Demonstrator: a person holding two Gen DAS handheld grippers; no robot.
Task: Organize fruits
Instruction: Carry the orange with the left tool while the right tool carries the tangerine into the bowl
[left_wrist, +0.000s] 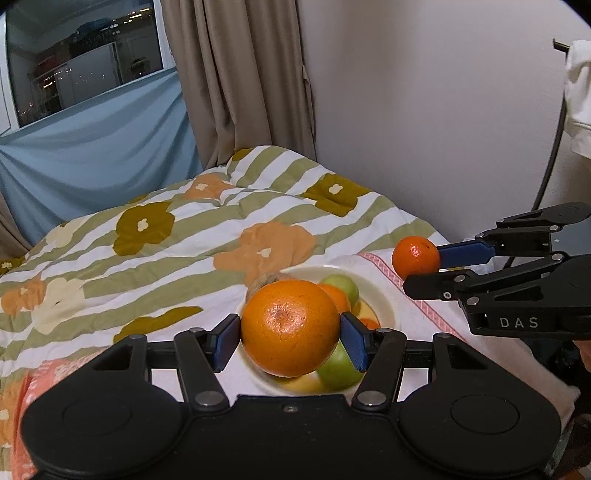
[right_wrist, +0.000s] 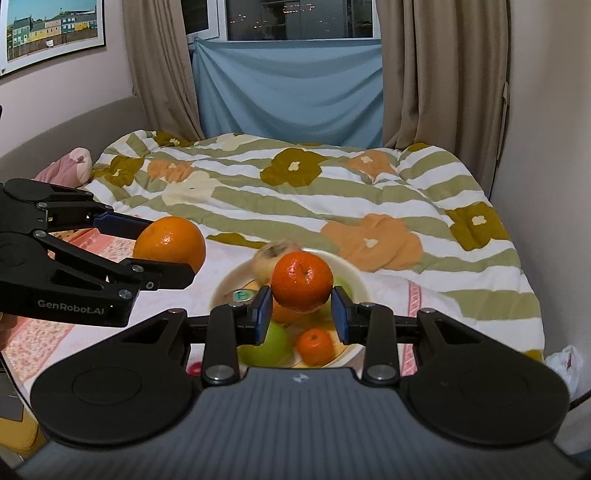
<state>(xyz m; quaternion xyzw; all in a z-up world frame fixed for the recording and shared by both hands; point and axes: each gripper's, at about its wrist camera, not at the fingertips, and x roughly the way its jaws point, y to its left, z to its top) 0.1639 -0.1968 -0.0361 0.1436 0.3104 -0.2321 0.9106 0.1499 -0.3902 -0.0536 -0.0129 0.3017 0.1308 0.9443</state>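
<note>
Left wrist view: my left gripper (left_wrist: 290, 341) clamps the big orange (left_wrist: 290, 326) above the bowl (left_wrist: 384, 295) — my right gripper (right_wrist: 302, 308) pinches a mandarin (right_wrist: 302, 280) over that bowl too.

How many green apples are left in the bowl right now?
2 that I can make out: one green apple at the near left of the bowl, another at the far right behind the held mandarin. More may be hidden under the fruit.

A large orange (left_wrist: 290, 326) and a small mandarin (right_wrist: 302, 281) held above the fruit-filled bowl (left_wrist: 384, 295).
</note>
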